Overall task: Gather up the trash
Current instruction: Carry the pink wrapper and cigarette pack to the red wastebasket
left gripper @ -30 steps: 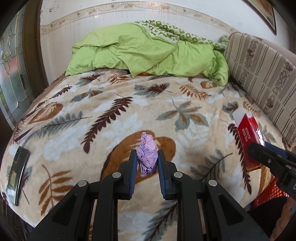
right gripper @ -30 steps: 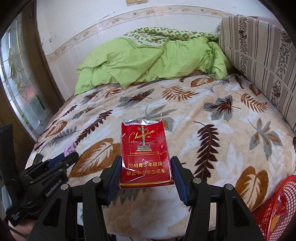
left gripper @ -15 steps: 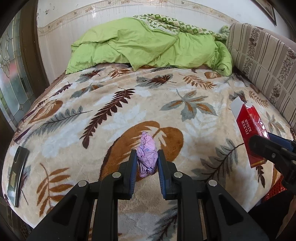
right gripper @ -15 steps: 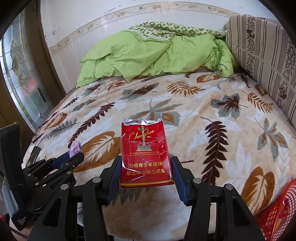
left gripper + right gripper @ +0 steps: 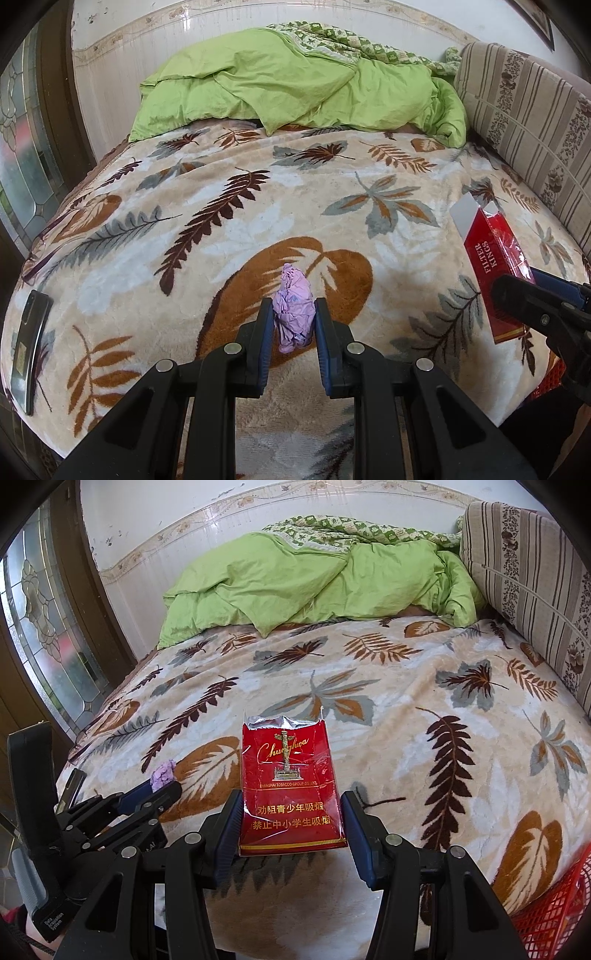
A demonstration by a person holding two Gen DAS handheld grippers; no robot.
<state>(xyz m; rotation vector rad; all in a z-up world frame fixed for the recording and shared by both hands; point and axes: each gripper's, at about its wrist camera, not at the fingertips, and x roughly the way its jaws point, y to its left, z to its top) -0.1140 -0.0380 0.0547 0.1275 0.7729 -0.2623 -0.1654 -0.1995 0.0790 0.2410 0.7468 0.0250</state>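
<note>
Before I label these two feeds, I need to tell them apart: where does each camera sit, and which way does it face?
Left wrist: on the left hand-held gripper, angled down across the bed, its fingers clamping a purple paper wad.
Right wrist: on the right hand-held gripper, same heading, clamping a red cigarette pack; red basket at right.
Shared: each shows the other gripper and its load, plus the green quilt.

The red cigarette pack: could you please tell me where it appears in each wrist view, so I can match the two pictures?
Left wrist view: the red cigarette pack is at the right edge, seen side-on in the right gripper.
Right wrist view: it is at bottom centre, front face showing, clamped between the blue pads.
Shared landmark: the green duvet at the far end of the bed.
</note>
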